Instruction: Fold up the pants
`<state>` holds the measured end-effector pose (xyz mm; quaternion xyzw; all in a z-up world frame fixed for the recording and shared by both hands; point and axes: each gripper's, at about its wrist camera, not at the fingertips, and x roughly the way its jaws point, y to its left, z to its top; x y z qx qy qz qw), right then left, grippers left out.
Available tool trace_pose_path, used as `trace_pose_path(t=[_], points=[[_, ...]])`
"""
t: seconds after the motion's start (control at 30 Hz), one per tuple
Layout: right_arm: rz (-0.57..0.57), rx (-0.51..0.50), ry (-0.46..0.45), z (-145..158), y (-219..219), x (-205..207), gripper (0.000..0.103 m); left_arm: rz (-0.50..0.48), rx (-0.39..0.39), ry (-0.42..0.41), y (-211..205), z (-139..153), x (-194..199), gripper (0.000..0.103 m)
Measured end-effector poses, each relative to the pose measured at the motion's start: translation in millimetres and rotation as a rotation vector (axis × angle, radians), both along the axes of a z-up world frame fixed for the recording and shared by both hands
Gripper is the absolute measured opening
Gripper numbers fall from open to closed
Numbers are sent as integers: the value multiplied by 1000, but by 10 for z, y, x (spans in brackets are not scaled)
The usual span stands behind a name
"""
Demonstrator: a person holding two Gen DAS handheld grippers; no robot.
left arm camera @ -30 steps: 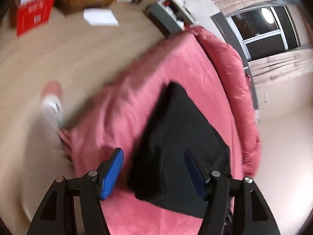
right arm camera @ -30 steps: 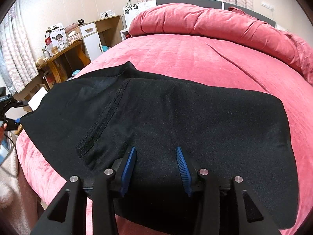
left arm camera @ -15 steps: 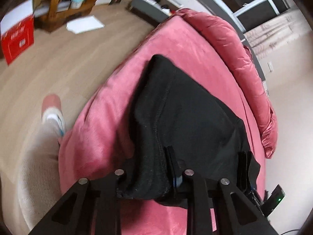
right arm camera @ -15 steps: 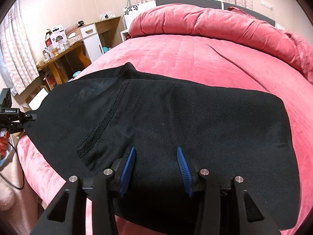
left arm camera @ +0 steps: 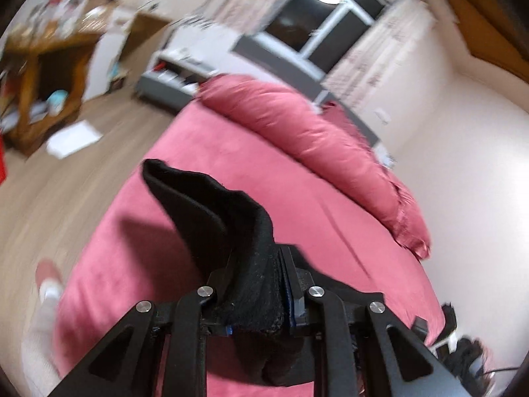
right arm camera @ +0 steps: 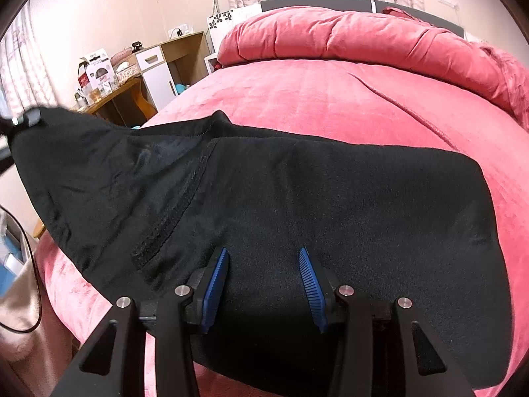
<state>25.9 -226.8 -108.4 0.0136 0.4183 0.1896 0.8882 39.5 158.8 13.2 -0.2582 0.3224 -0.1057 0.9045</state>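
This is a bedroom with a big bed covered in a soft pink-red blanket (right arm camera: pixel 330 106), and a puffy pink-red quilt (right arm camera: pixel 363 36) is bunched along the top of the frame. A brown wooden desk (right arm camera: pixel 125 96) stands at the upper left.

In the left wrist view, the left gripper (left arm camera: pixel 256 284) sits at the bottom middle, and its jaws are squeezed tight on a corner of the black, fuzzy cloth pants (right arm camera: pixel 330 205). The pinched corner stands up off the bed like a little tent.

In the right wrist view, the right gripper (right arm camera: pixel 264 281) is at the bottom middle. Its jaws are spread wide and hold nothing. They hover over the near edge of the pants, which lie flat across the bed from the left to the right of the frame.

The pants look light, soft and floppy, so they will sag and bend. I think the best place to grab is an edge or a corner, pinching both layers together.
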Motion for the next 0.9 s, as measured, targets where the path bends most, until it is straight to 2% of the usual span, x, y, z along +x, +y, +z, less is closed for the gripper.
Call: trace_pose_path(t=[0.17, 0.3, 0.5, 0.6, 0.63, 0.73, 0.83, 0.9], points=[[-33, 46, -34, 87, -97, -46, 46, -137, 48, -80, -500, 312, 73, 21], [-130, 104, -36, 171, -341, -48, 46, -263, 89, -135, -977, 527, 91, 20], [-274, 206, -7, 248, -763, -70, 46, -493, 88, -170, -1798, 611, 151, 17], [-312, 249, -7, 307, -936, -81, 46, -610, 104, -176, -2265, 558, 188, 15], [-325, 263, -4, 318, -1000, -89, 47, -656, 94, -180, -2407, 515, 197, 10], [-353, 281, 2, 338, -1114, -118, 47, -753, 84, -157, -2782, 348, 235, 9], [-368, 305, 18, 325, -1215, -93, 47, -816, 137, -56, -3121, 25, 342, 9], [-379, 330, 48, 282, -1275, -82, 47, -833, 106, 20, -3177, -160, 358, 9]])
